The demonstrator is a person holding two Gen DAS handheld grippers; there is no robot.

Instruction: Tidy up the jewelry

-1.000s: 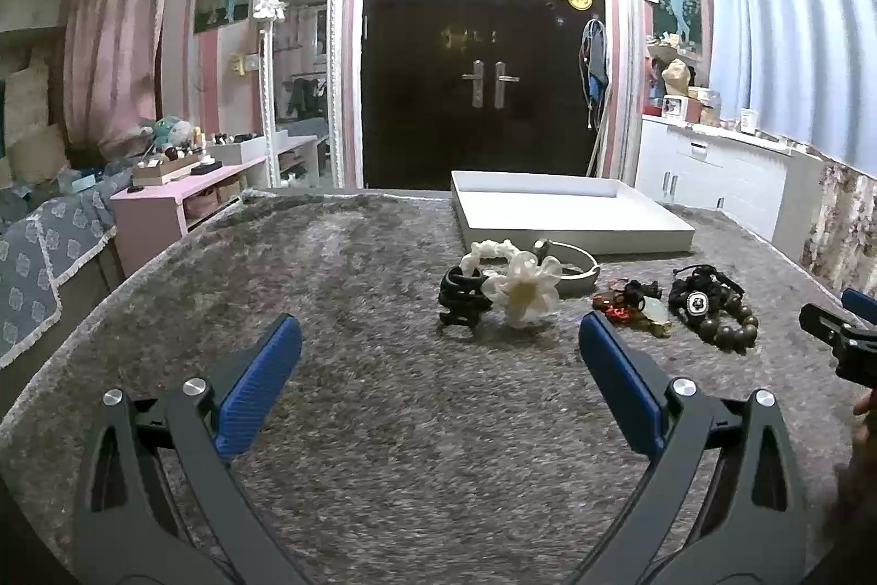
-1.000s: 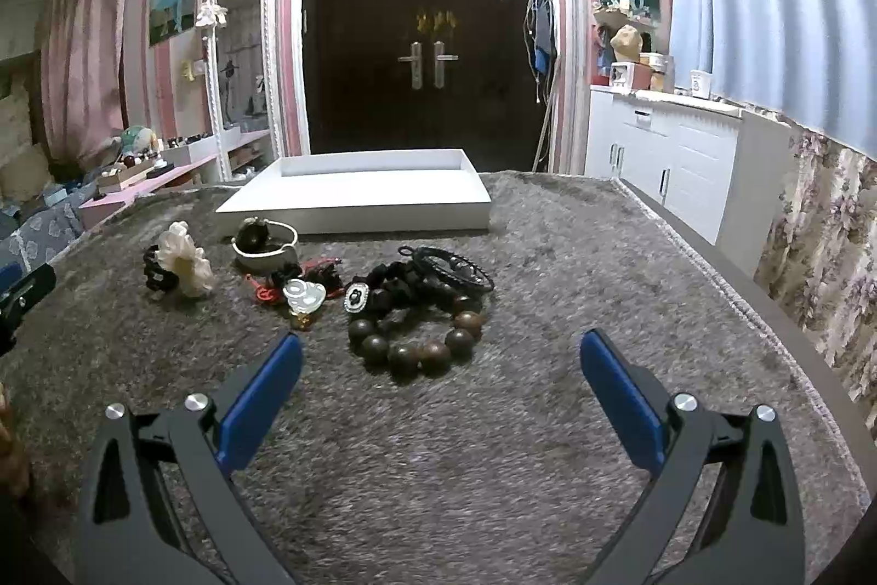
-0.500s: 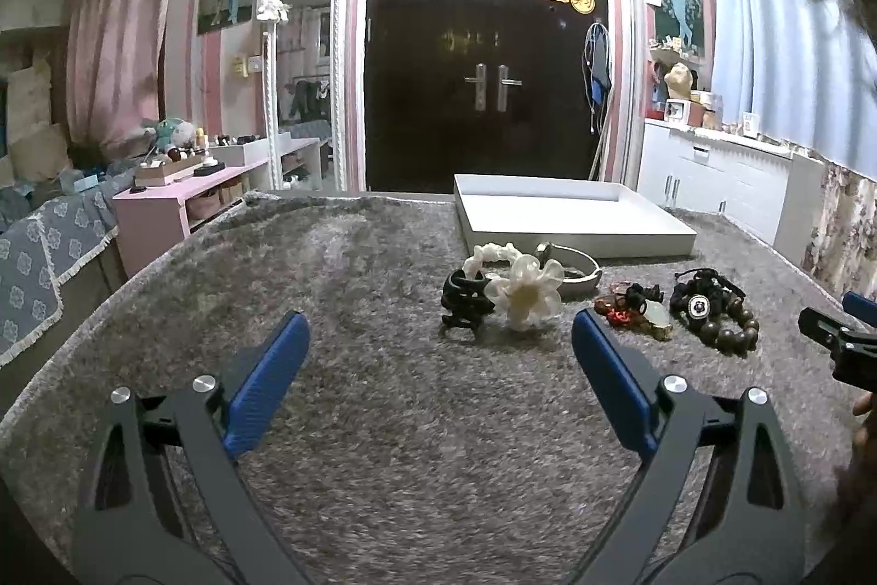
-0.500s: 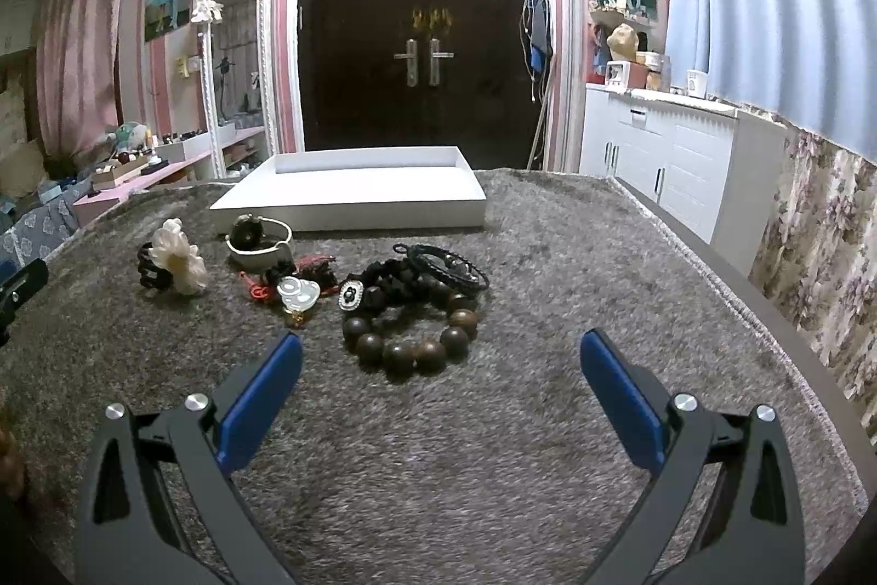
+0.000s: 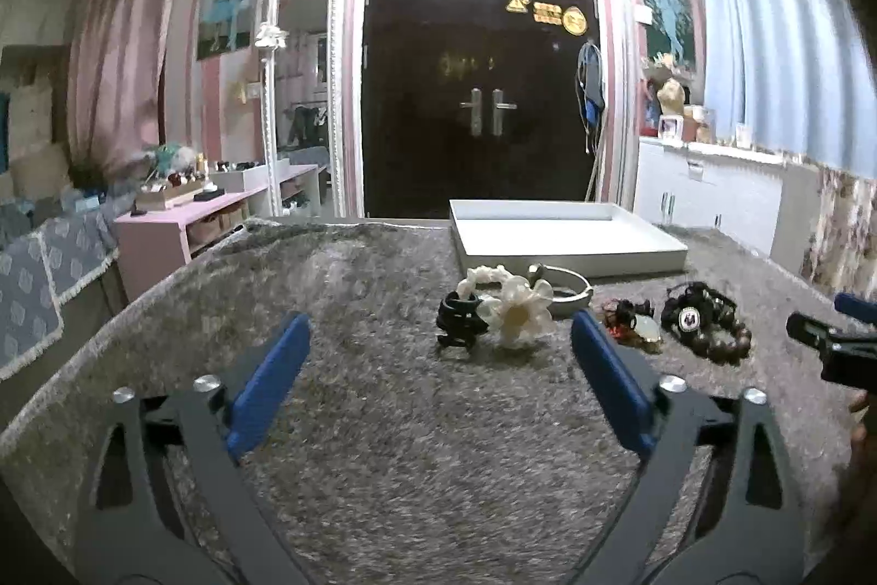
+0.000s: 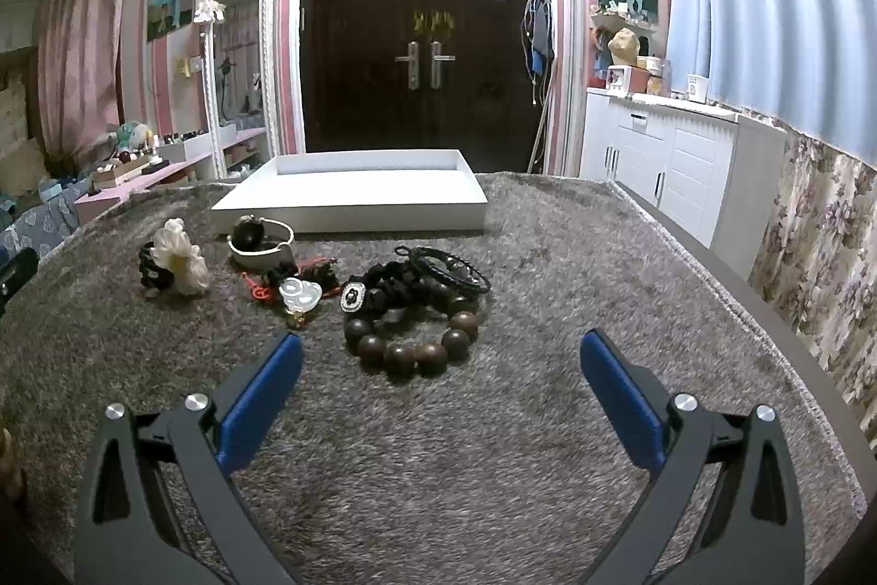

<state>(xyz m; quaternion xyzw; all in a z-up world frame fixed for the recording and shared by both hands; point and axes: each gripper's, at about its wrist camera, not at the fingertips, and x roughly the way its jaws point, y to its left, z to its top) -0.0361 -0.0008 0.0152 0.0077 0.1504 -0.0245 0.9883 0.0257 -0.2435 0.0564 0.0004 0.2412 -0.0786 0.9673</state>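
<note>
Jewelry lies in a row on a grey fuzzy cloth in front of a shallow white tray point(image 5: 570, 250) point(image 6: 351, 206). From left to right: a black clip with a cream flower point(image 5: 518, 313) point(image 6: 178, 256), a white bangle point(image 5: 564, 291) point(image 6: 260, 245), a red-corded pale pendant point(image 5: 630, 324) point(image 6: 299, 294), and dark wooden bead bracelets point(image 5: 707, 324) point(image 6: 416, 327). My left gripper point(image 5: 441, 344) is open, just short of the flower clip. My right gripper point(image 6: 441, 360) is open, with the bead bracelet just ahead between its blue fingers. The right gripper's tip point(image 5: 833, 344) shows in the left wrist view.
The table edge point(image 6: 767, 311) runs along the right, with white cabinets point(image 6: 674, 163) beyond. A dark double door point(image 6: 422, 53) stands behind the tray. A pink shelf point(image 5: 181, 223) and a mirror are at the far left.
Both grippers have moved forward toward the jewelry, which now looks slightly larger and nearer in each view. Both stay open. Nothing on the cloth has moved.
</note>
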